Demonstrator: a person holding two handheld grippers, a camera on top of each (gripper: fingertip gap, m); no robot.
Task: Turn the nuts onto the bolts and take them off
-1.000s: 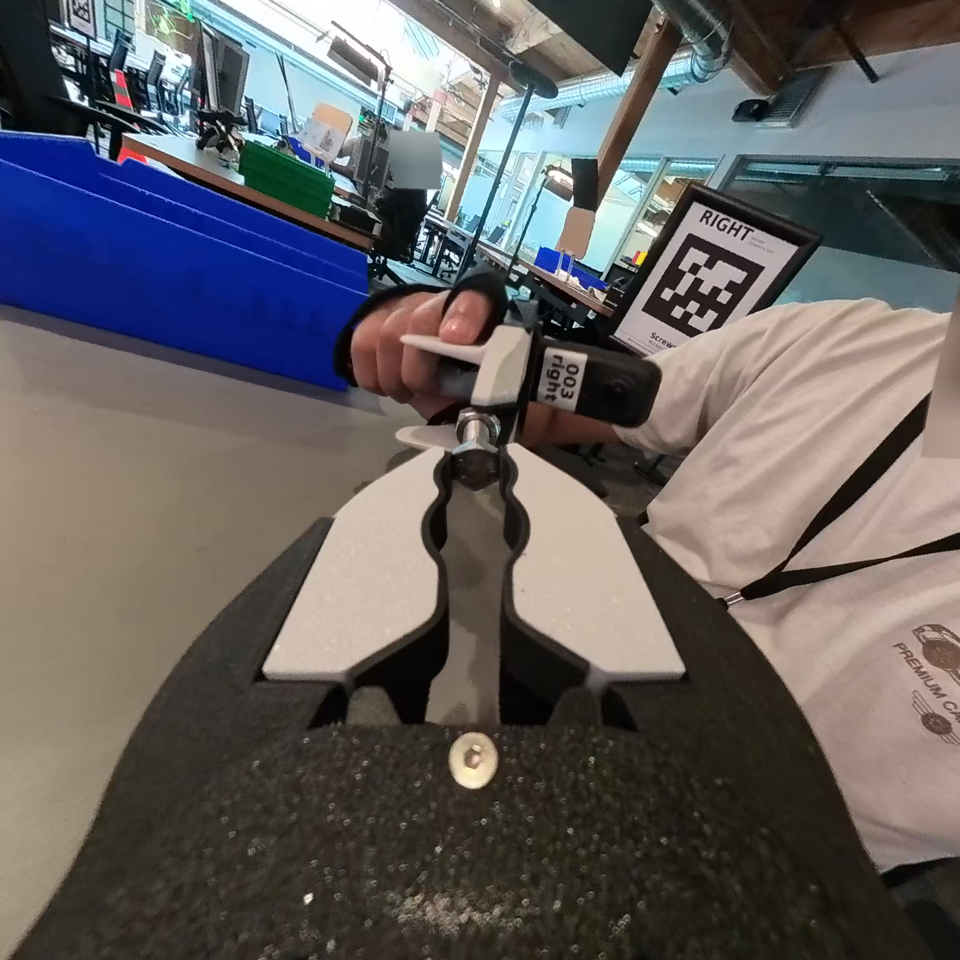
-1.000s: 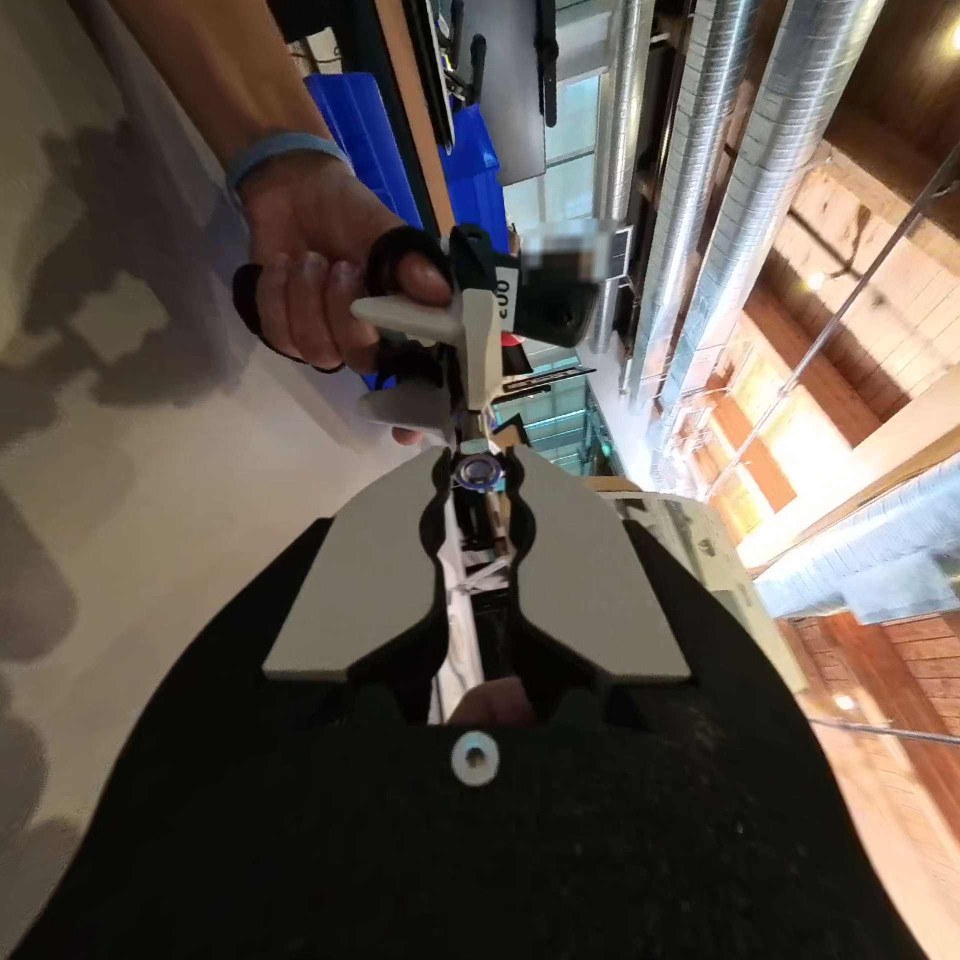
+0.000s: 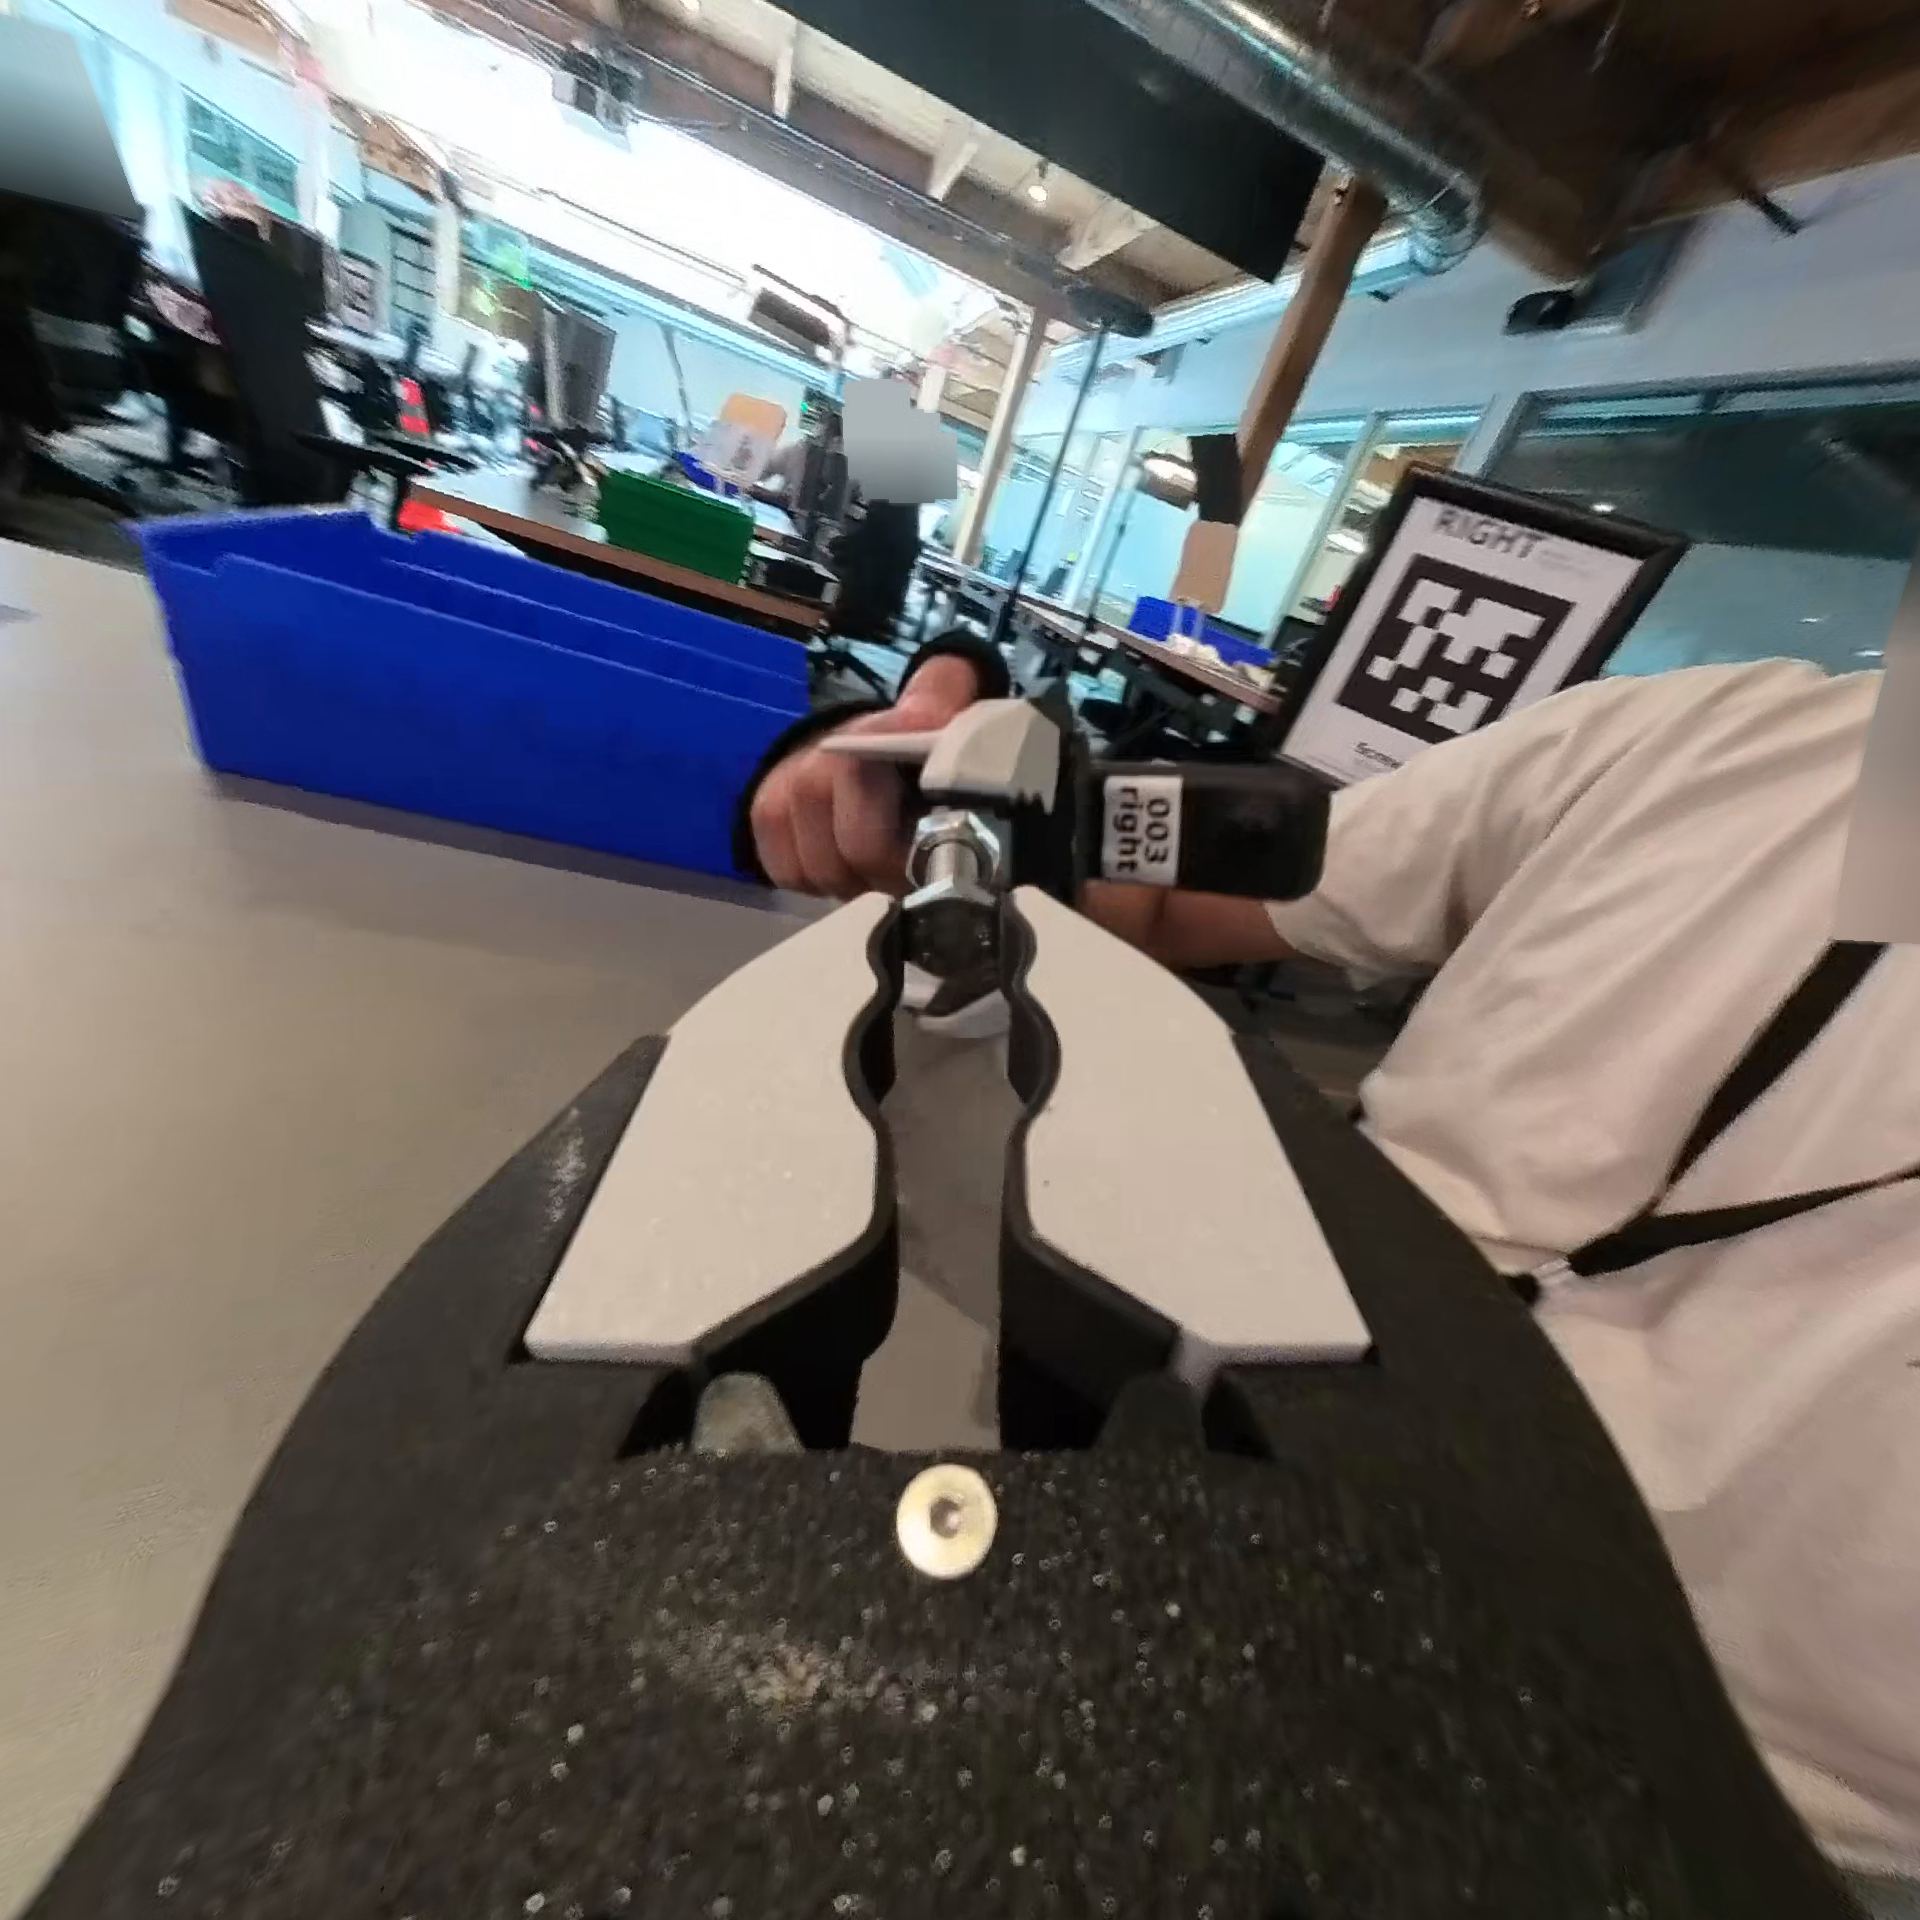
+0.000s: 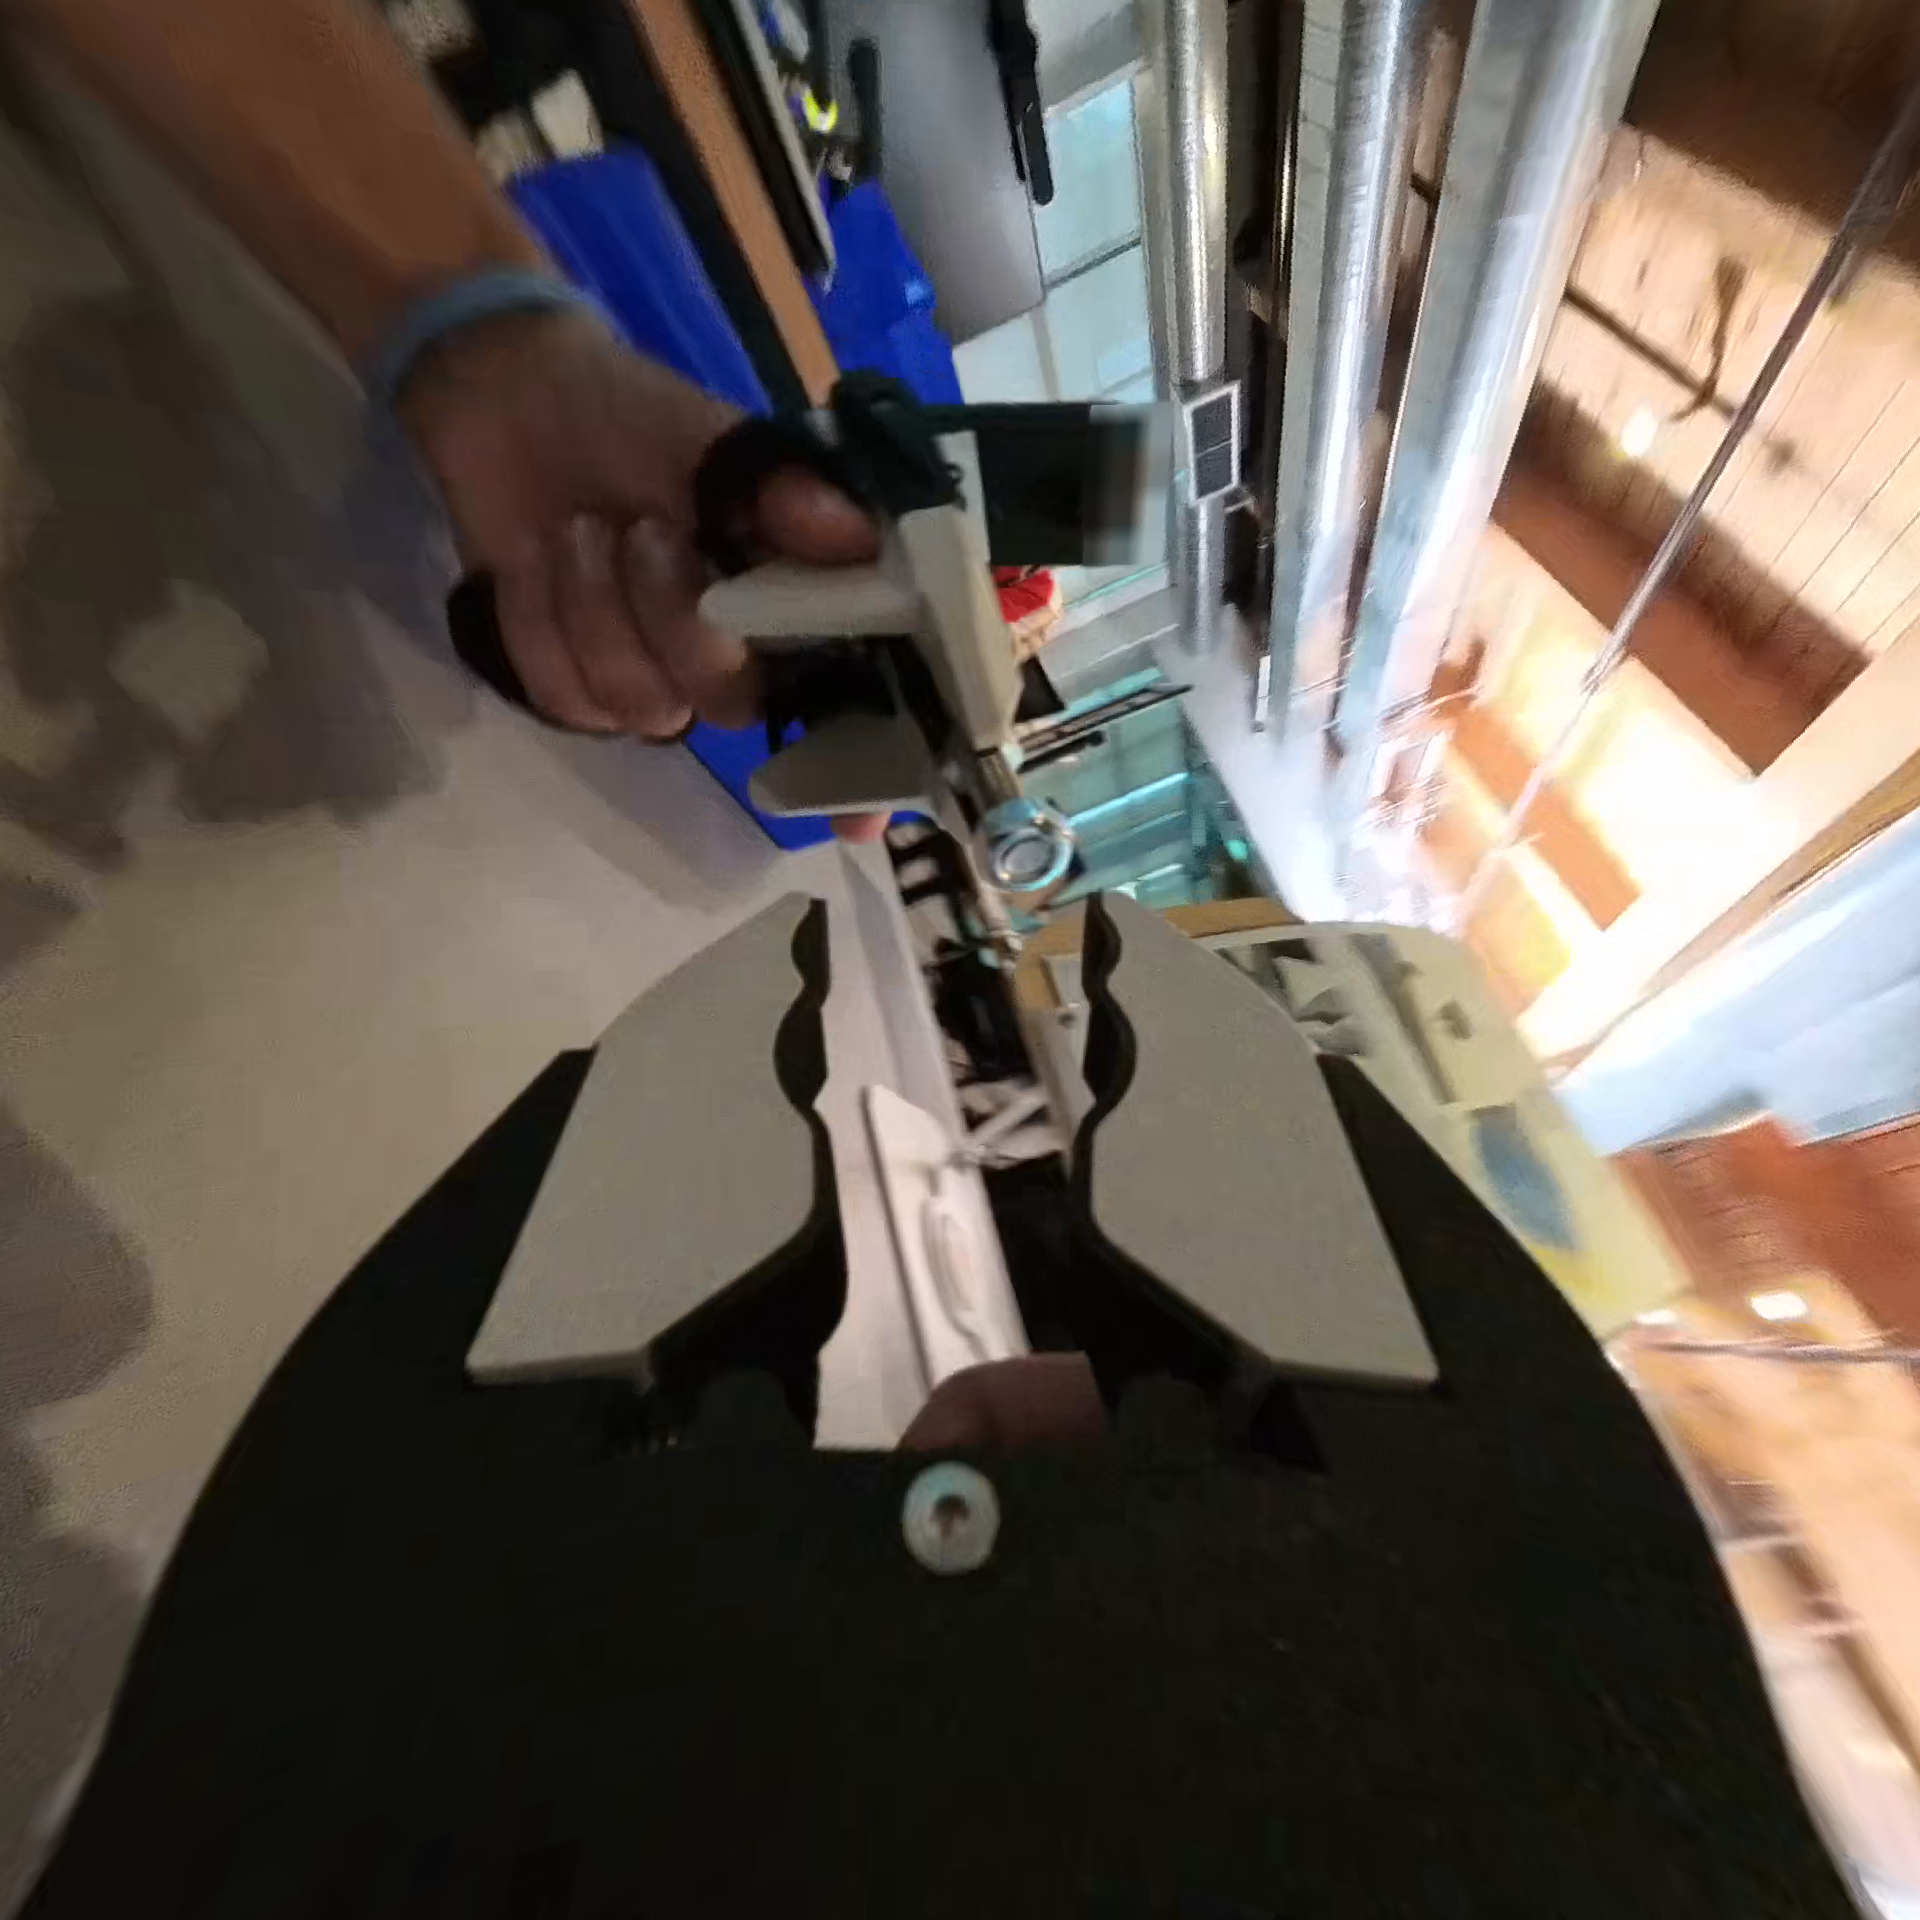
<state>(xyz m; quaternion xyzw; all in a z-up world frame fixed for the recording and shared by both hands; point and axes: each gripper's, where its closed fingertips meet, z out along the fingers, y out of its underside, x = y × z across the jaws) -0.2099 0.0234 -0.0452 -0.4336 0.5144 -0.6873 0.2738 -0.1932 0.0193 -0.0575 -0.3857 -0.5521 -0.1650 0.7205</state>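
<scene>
Bolt clamped in my left gripper, steadied; right gripper agape, empty, nut at 12 o'clock.

The bolt sticks out in front of the left gripper, above the counter. The right gripper is just behind the bolt. A bin sits on the counter, far back on the left. A sign stands back on the right.

A white printed label on the right gripper; far right, a framed sign (black-and-white coded square, lettering).
</scene>
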